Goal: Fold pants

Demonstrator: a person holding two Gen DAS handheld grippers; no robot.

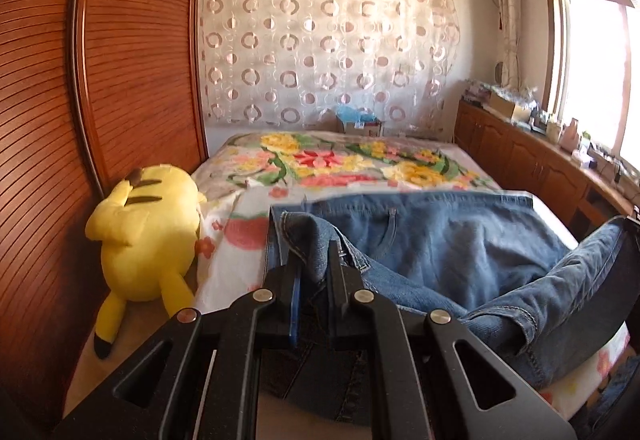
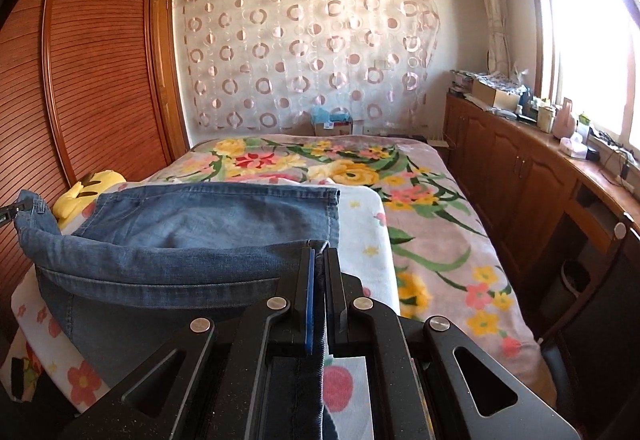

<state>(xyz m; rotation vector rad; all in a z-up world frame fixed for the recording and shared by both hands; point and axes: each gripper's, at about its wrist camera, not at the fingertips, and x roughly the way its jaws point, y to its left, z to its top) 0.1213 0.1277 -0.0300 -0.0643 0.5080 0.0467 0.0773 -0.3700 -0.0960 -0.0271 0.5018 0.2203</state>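
Observation:
Blue denim pants [image 1: 440, 240] lie across the near end of the bed, on a white floral cloth [image 1: 236, 240]. My left gripper [image 1: 314, 260] is shut on a bunched edge of the pants and lifts it off the bed. My right gripper [image 2: 319, 260] is shut on the other end of the same lifted denim edge [image 2: 180, 260]. The held edge hangs as a band between the two grippers above the flat part of the pants [image 2: 224, 207]. The left gripper's tip shows at the far left of the right wrist view [image 2: 18, 209].
A yellow plush toy [image 1: 148, 232] lies at the bed's left side against the wooden wardrobe [image 1: 80, 99]. A flowered blanket [image 2: 420, 220] covers the rest of the bed. Wooden cabinets [image 2: 520, 175] with clutter run along the right under the window.

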